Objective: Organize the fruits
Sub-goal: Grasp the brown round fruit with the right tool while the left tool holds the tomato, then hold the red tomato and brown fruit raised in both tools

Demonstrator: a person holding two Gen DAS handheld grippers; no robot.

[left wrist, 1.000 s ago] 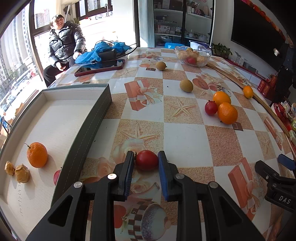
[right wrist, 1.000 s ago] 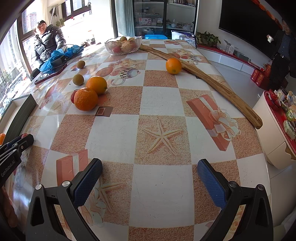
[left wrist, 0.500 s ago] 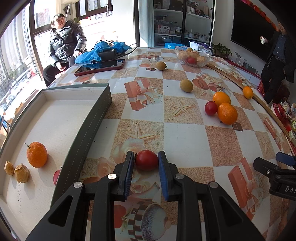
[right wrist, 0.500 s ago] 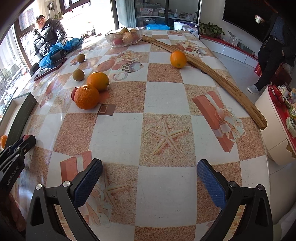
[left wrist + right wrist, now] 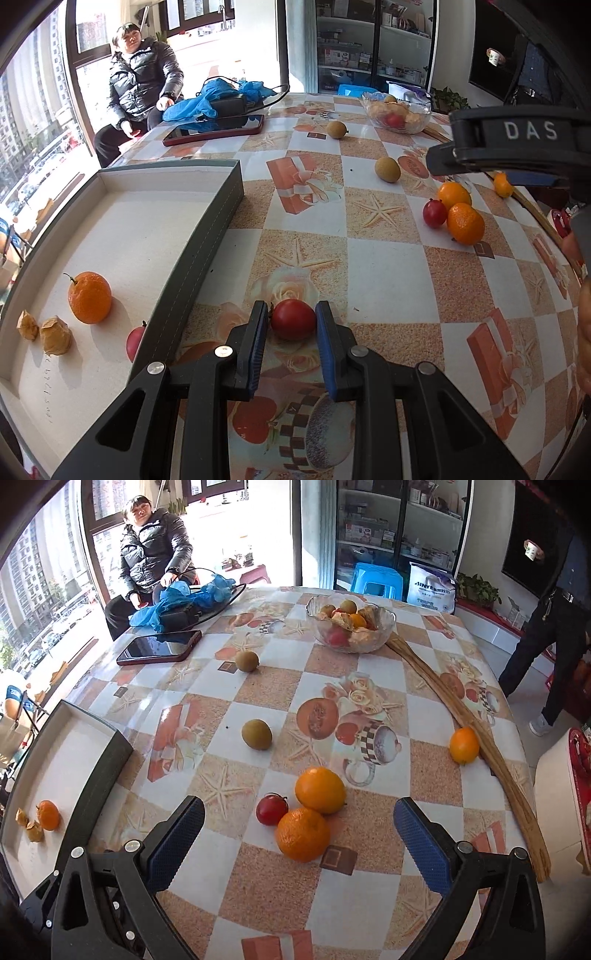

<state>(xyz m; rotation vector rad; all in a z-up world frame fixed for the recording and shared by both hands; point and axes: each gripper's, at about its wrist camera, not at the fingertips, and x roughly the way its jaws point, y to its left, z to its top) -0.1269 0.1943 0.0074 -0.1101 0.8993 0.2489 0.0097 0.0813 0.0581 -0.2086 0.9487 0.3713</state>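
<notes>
Sunlit and tiled in checks, the counter (image 5: 388, 280) bears the left gripper (image 5: 291, 325), its fingers pinching a red fruit (image 5: 293, 318) just beside the grey tray (image 5: 207, 236). Over an orange (image 5: 303, 833), the right gripper (image 5: 297, 834) has fingers spread wide, holding nothing.

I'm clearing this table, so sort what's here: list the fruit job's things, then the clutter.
Job: red fruit in left gripper; tray; two oranges; right gripper, open.

Clutter: phone; blue cloth; wooden stick.
</notes>
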